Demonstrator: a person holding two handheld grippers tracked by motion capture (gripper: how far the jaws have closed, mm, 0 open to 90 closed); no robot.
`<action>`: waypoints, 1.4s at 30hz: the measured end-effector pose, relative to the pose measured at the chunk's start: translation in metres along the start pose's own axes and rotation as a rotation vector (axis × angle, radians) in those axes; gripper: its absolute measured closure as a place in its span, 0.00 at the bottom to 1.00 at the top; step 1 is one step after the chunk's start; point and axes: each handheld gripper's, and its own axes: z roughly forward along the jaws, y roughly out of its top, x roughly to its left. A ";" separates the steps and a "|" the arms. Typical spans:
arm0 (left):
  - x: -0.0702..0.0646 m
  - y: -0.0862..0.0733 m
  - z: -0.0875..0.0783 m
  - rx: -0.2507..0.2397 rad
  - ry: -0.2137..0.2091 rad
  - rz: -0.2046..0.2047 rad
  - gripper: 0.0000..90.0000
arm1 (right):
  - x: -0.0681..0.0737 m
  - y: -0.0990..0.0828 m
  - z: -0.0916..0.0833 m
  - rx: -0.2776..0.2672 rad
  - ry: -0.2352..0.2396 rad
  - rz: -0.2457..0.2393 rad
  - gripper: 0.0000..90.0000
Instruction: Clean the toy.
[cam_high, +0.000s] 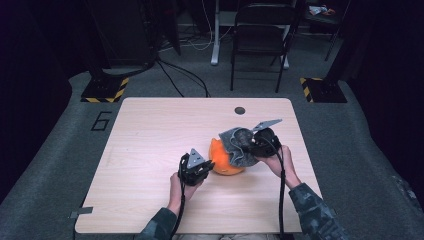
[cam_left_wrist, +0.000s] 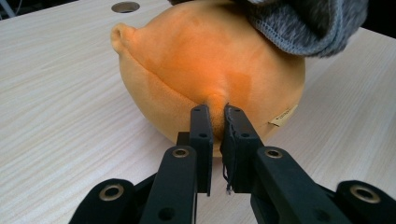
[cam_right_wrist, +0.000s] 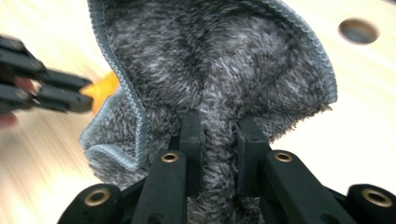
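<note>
we work on a wide, pale wood-grain desk (cam_high: 150, 150), and the things sit right of its middle, toward our near edge. the biggest of them is a round, soft orange plush ball (cam_left_wrist: 205, 60) that rests on the desk. over its right and far side lies a fuzzy grey knitted cloth with a stitched hem (cam_right_wrist: 210, 70), bunched and lifted rather than spread; in the left gripper view its hem overlaps the top of the ball.

our left gripper (cam_left_wrist: 215, 116) comes in from the near left, fingers almost fully closed and pinching a small fold of the orange plush, which steadies the ball. our right gripper (cam_right_wrist: 219, 135) is on the right side, fingers closed tight on a gathered ridge of the grey cloth, holding it up off the desk.

we judge the work partly done: both grips are set and the cloth touches the ball. whether the cloth is going on or coming off we cannot tell; either way most of the orange surface is bare, so the greater part of the pull is left.
</note>
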 end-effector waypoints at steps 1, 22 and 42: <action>0.000 0.000 0.000 0.000 -0.002 -0.001 0.92 | 0.000 -0.001 0.003 0.011 -0.004 0.006 0.85; -0.008 -0.003 0.015 0.010 0.037 0.062 0.79 | -0.008 -0.009 0.018 0.013 -0.004 0.045 0.85; -0.002 0.010 0.005 -0.063 -0.036 -0.054 0.88 | 0.026 0.013 -0.008 -0.119 0.013 -0.020 0.84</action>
